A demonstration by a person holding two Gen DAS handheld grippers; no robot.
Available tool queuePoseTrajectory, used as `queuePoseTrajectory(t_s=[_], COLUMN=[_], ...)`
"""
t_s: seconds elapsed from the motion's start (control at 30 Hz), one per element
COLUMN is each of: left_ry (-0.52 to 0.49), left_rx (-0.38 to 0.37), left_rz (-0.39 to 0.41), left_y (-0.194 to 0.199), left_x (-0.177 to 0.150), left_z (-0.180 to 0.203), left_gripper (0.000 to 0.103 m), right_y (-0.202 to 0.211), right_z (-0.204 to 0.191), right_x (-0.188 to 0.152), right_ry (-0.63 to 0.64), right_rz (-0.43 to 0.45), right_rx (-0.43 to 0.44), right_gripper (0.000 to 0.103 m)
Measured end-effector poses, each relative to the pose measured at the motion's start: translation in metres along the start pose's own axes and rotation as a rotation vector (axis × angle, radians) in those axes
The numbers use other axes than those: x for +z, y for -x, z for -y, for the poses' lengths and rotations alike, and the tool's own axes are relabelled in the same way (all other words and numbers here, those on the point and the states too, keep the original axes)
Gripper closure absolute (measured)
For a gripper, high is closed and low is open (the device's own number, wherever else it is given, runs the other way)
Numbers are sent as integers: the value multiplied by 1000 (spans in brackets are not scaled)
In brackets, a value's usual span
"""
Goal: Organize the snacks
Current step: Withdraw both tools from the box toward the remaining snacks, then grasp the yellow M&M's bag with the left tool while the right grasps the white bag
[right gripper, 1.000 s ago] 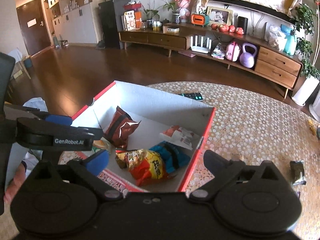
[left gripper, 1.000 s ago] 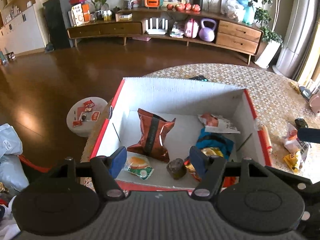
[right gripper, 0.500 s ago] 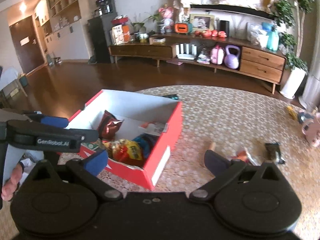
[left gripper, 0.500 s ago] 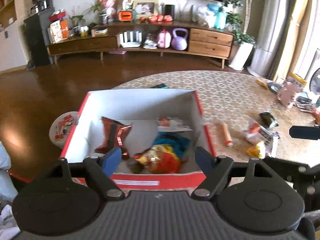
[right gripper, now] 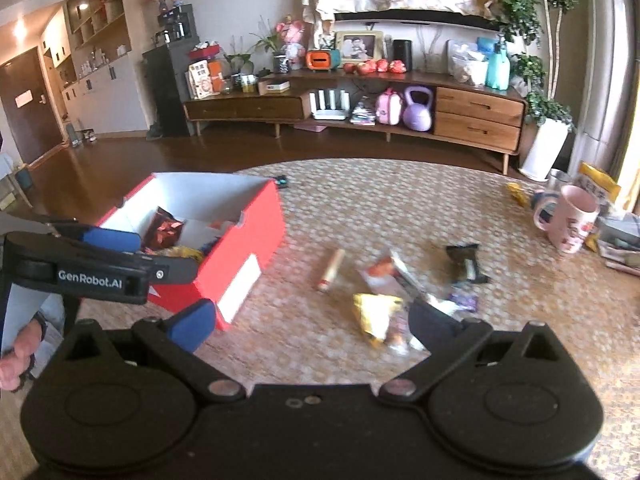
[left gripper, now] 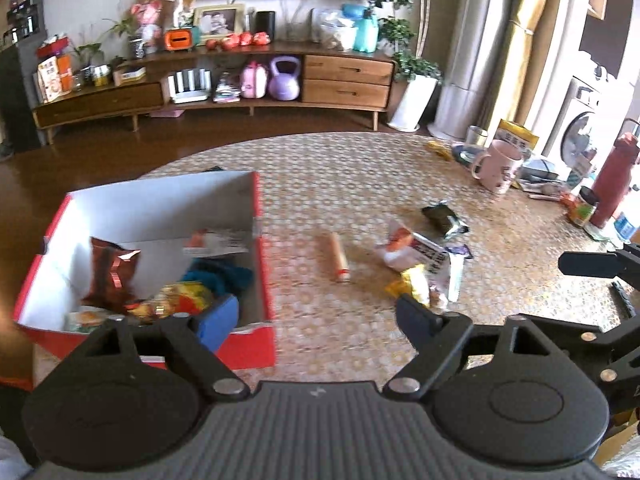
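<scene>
Both grippers over the worktop, fingers empty, beside the red box.

The left gripper has its fingers wide apart and opening further, with nothing between them; its blue finger pad sits over the near right corner of the red box. The right gripper holds its fingers spread wide and grips nothing. The red box holds several snack bags, including a dark red bag at its left and a yellow-orange bag near its front wall. To the right of the red box, apart from it, lies a tan stick snack. Farther right of the box lies a loose pile of snack packets, with a dark wrapper just behind the pile. A pink mug stands well to the right of the box, near the worktop's far edge.
</scene>
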State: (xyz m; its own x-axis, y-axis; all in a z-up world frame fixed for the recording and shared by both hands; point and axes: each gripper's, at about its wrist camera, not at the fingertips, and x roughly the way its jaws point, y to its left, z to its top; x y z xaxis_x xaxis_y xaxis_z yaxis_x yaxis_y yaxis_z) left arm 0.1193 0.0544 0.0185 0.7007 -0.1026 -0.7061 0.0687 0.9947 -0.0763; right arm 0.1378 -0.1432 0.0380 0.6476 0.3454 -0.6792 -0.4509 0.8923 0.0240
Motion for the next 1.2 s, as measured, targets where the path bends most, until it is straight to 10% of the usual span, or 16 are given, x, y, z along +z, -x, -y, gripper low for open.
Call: queuePoseTrajectory(t_s=[0.1, 1.2], left_ry=[0, 1], left_rx=[-12, 25], left_rz=[14, -128], left_y=[-8, -161], left_x=[-3, -11], left_z=[13, 86], left_gripper=[0, 0], right_y=[6, -114], right_z=[21, 135], right_x=[-8, 13], right_ry=[-25, -119], right_rz=[-2, -172], right_rx=[-19, -56], right_gripper=[0, 11])
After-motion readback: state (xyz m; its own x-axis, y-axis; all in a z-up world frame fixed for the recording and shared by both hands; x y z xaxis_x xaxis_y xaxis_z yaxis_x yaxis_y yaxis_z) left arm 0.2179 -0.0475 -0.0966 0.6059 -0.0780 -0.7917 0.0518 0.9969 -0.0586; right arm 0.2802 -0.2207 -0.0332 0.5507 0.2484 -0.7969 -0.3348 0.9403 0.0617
